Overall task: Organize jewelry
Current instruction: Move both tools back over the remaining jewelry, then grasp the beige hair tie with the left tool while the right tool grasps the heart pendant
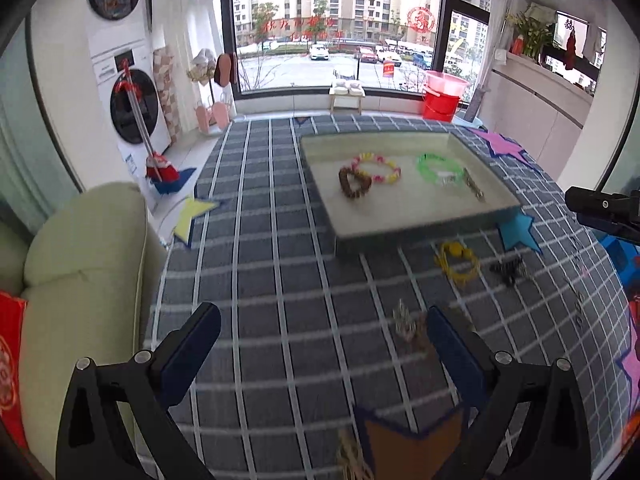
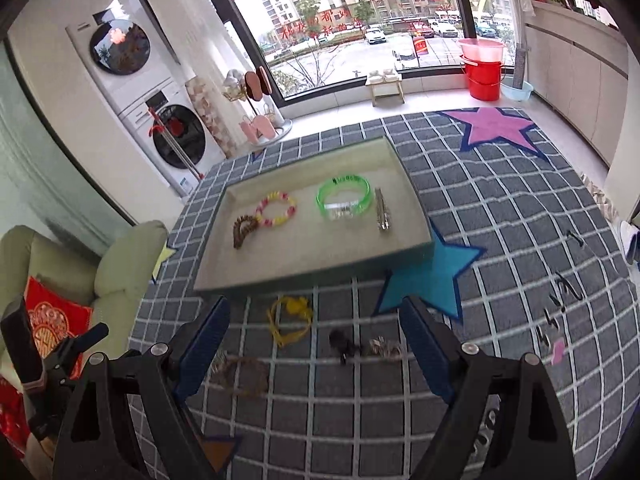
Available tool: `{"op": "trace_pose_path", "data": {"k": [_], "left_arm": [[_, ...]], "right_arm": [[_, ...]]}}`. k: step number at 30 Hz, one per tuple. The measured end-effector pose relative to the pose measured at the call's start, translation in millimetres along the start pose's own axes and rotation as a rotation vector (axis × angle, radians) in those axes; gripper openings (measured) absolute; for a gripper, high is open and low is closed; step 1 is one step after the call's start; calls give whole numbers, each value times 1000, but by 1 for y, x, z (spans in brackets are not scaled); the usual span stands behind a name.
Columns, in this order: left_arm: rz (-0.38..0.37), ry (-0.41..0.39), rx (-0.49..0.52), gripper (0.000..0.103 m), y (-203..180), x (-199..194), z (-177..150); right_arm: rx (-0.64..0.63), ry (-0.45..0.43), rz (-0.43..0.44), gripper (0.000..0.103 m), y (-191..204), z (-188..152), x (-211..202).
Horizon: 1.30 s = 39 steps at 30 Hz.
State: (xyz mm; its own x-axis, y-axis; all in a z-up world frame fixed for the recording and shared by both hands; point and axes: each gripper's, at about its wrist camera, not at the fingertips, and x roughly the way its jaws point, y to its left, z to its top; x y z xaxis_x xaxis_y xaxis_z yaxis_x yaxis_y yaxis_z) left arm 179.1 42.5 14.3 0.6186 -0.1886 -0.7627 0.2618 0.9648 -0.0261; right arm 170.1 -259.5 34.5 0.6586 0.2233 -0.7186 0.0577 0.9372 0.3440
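Green bangle [image 2: 343, 197] in tray [image 2: 304, 276]

one tray [image 2: 416, 216], four bracelets [image 2: 277, 209] inside, one hair clip [image 2: 382, 210]

the left gripper [image 1: 324, 340] has black triangular finger arms with cut-out slots and round silver screw heads at the pivots. its fingers [image 1: 192, 356] carry flat dark blue pads. the right gripper [image 2: 316, 344] is built alike: black arms, silver screws, blue pads [image 2: 426, 352].
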Motion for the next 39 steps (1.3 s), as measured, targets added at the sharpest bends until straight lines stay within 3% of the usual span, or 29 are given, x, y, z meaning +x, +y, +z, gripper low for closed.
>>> {"op": "trace_pose_path", "data": {"k": [11, 18, 33, 37, 39], "left_arm": [[-18, 84, -64, 103, -2, 0, -47], [33, 104, -60, 103, -6, 3, -63], [57, 120, -62, 103, -11, 9, -85], [53, 142, -52, 99, -14, 15, -88], [49, 145, -45, 92, -16, 16, -89]], "right_arm": [[-46, 60, -64, 89, -13, -36, 3], [-88, 118, -93, 89, -17, -53, 21], [-172, 176, -179, 88, -34, -59, 63], [-184, 173, -193, 84, -36, -55, 72], [-201, 165, -208, 80, -35, -53, 75]]}}
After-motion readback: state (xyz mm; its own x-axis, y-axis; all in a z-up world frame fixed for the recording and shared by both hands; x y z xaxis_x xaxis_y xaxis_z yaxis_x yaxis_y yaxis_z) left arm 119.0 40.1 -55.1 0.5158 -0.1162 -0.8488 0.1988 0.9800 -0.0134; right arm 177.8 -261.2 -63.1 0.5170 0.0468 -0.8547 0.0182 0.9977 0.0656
